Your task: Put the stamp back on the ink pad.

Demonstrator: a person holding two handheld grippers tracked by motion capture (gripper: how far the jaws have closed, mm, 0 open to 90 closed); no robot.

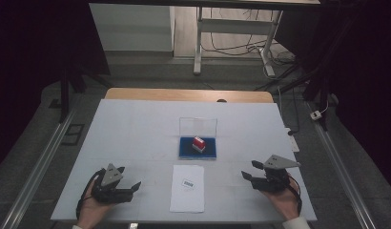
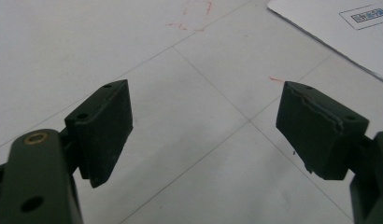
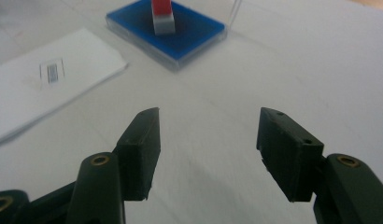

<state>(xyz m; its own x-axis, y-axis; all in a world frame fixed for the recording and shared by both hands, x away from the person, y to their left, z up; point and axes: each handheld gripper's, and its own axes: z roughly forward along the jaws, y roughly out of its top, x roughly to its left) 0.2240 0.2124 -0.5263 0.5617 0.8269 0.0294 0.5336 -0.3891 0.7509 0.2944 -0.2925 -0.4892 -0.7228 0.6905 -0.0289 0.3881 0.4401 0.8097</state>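
A blue ink pad [image 1: 207,151] in a clear case with its lid standing up lies at the table's middle. A red and white stamp [image 1: 199,143] stands on it. In front lies a white sheet [image 1: 187,191] bearing a small printed mark [image 1: 188,183]. My left gripper [image 1: 135,189] rests left of the sheet, open, with bare table between its jaws [image 2: 203,93]. My right gripper [image 1: 249,170] is right of the sheet, open and holding nothing [image 3: 209,114]. It points toward the stamp [image 3: 162,18] and the pad [image 3: 194,35], which are well ahead of it.
The white table cover [image 1: 136,129] has bare room on both sides of the pad. A wooden edge [image 1: 184,94] shows at the far side. Beyond it are a metal frame's legs [image 1: 198,43] and cables on the floor. Faint red marks [image 2: 194,14] dot the cover.
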